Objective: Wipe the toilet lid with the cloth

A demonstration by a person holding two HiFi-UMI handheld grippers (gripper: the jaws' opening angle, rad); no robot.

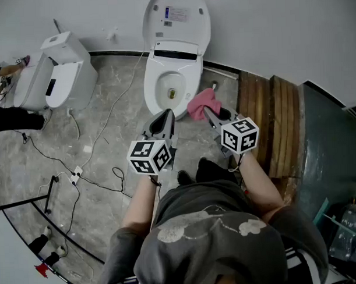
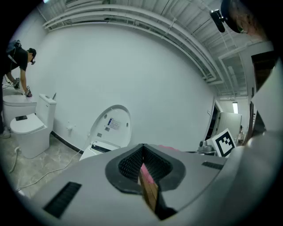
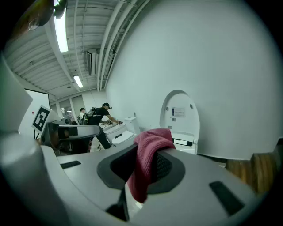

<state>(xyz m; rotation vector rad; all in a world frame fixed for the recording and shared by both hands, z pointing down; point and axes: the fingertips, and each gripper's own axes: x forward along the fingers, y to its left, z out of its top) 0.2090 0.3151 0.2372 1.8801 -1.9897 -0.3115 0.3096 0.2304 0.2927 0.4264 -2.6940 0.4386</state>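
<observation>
A white toilet (image 1: 170,80) stands against the wall with its lid (image 1: 176,19) raised upright; the lid (image 2: 110,126) (image 3: 179,114) faces both gripper views. My right gripper (image 1: 207,113) is shut on a pink cloth (image 1: 201,103) (image 3: 148,154), which bunches out past the jaws just right of the bowl's front rim. My left gripper (image 1: 163,121) is shut with nothing in it and hovers in front of the bowl, beside the right one. Both grippers are short of the lid.
A second white toilet (image 1: 59,78) stands at the left, with a person (image 2: 15,62) bent over it. Cables (image 1: 74,171) trail over the marble floor. A wooden step (image 1: 276,123) rises at the right of the toilet.
</observation>
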